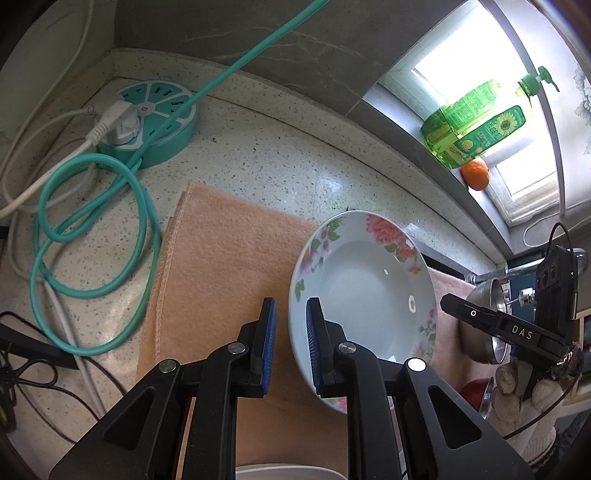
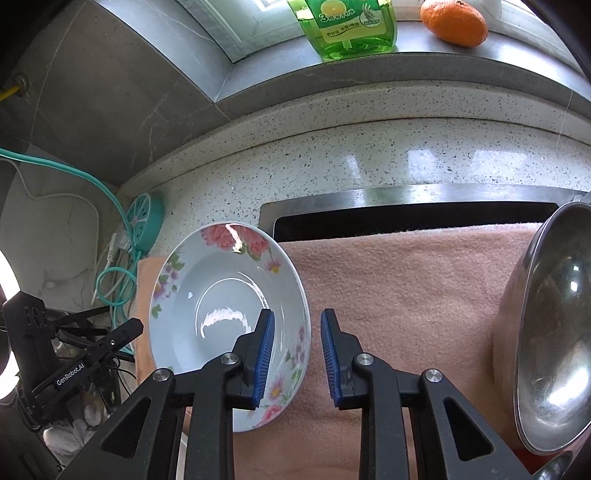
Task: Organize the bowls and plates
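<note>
Two grippers straddle opposite rims of one floral deep plate (image 1: 369, 280), which sits over a peach towel (image 1: 229, 251) on the speckled surface (image 1: 280, 147).

**Left gripper** (image 1: 291, 302): the plate lies to the right of its fingers. The near rim runs between the pads, roughly along the line of the fingers. The right-hand pad lies over the inner face of the plate and the left-hand pad stands outside the rim. The jaws stand narrow, and this is judged to be a grip on the rim.

**Right gripper** (image 2: 297, 314): the plate lies to the left of its fingers. Its left-hand pad is over the well of the plate and its right-hand pad is outside the rim. The jaws are narrow, yet a sliver of towel shows between rim and outer pad, so firm contact cannot be confirmed.

**Key relation:** the plate is round and has no long axis. The coming move, whether a set-down or a hand-over, likely depends on each rim staying centred between its pads. A stainless steel bowl (image 2: 546, 332) stands to the right of the right gripper, apart from the plate.

**Legible writing:**
- "DAS" on the right gripper, in the left wrist view.
- "GenRobot.AI" on the left gripper, in the right wrist view.
- A large "3" followed by Chinese characters on the green detergent bottle (image 2: 351, 26), beside an orange (image 2: 454, 22).
</note>
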{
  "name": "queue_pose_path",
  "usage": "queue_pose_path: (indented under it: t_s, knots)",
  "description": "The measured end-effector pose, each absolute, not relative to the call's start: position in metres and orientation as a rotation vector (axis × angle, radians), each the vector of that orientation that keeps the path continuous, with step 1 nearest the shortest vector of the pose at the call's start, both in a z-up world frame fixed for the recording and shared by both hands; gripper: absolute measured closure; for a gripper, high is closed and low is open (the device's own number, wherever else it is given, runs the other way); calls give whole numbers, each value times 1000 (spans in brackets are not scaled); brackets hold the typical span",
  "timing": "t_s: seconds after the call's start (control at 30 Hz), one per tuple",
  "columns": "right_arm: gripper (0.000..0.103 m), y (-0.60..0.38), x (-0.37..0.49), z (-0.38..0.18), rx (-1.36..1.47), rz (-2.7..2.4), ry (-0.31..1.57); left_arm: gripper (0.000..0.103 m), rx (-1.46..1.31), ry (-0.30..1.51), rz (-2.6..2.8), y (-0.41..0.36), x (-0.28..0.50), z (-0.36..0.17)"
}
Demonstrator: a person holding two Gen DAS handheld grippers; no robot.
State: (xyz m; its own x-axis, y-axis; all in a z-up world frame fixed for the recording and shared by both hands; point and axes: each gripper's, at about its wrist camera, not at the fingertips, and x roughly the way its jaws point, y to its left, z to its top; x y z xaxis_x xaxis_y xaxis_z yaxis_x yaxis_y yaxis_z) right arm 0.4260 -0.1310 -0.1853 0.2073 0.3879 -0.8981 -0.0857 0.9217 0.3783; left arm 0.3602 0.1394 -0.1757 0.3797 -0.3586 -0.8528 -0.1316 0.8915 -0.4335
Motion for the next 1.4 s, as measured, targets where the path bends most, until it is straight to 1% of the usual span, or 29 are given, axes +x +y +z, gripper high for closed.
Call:
queue_pose_path:
  t_s: [0.13, 0.4, 0.7, 0.73, 0.83, 1.4]
  knots:
    - [80, -131, 430, -189, 270, 334, 1333, 88, -496, 1201, -162, 140, 363, -182]
    - [84, -133, 435, -197, 284, 329, 1348, 88, -487, 1204, -171, 133, 367, -186]
    - [91, -129, 437, -203, 302, 346, 1368, 89, -465, 1199, -169, 129, 368, -187]
    - [93, -128, 437, -204, 303, 346, 1369, 89, -461, 1197, -167, 129, 368, -187]
    - [95, -127, 436, -206, 300, 337, 1374, 91, -435, 1180, -149, 126, 367, -184]
    - [95, -127, 435, -207, 307, 326, 1378, 91, -474, 1179, -163, 130, 366, -184]
